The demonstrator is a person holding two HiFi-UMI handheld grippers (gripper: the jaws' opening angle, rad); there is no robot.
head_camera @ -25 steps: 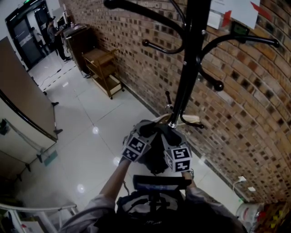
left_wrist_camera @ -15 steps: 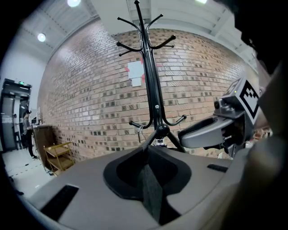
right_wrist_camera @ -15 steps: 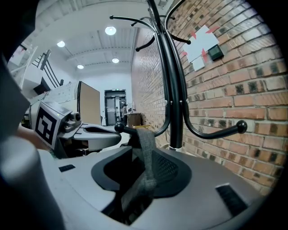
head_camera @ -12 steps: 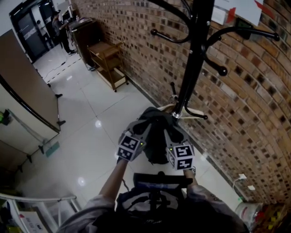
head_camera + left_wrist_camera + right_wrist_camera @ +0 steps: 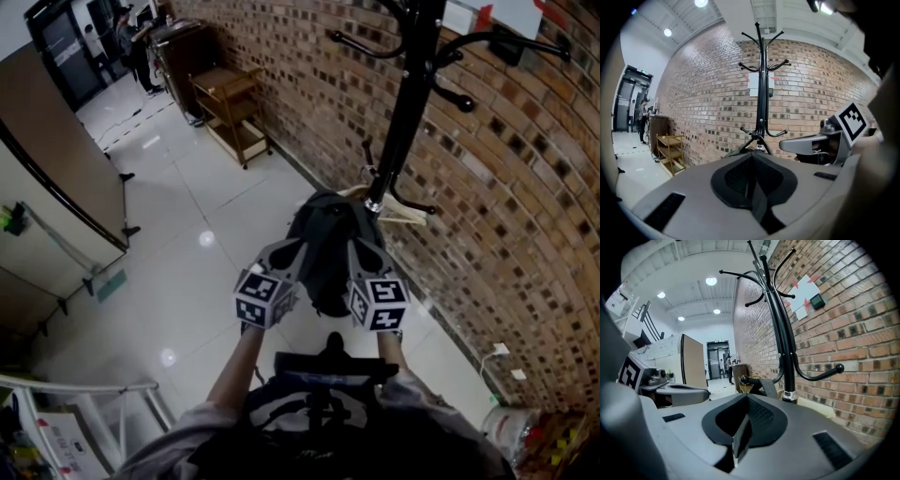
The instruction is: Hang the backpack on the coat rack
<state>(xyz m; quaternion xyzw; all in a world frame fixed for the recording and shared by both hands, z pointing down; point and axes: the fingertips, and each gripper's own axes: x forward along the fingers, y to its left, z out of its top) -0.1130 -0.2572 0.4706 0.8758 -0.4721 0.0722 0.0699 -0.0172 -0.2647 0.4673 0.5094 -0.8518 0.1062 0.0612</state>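
The black coat rack (image 5: 403, 103) stands against the brick wall. The dark backpack (image 5: 328, 258) hangs low on it, with a strap (image 5: 768, 387) over a ball-tipped lower hook. My left gripper (image 5: 300, 247) and right gripper (image 5: 358, 246) sit side by side just on my side of the backpack, pointing at the rack. In the left gripper view the left gripper (image 5: 751, 157) is shut, its pads meeting with nothing between them. The right gripper (image 5: 746, 399) is shut too, with nothing seen between its pads. From the head view I cannot tell if the fingertips touch the bag.
The brick wall (image 5: 525, 234) runs along the right. A wooden shelf cart (image 5: 230, 108) and a dark cabinet (image 5: 178, 47) stand further along it. A brown partition (image 5: 47, 159) is at the left and a white bucket (image 5: 506, 431) at the lower right. A person (image 5: 141, 42) stands far off.
Both grippers have drawn back from on top of the backpack towards me. The backpack stays hanging at the rack's lower hook, and more of it now shows.
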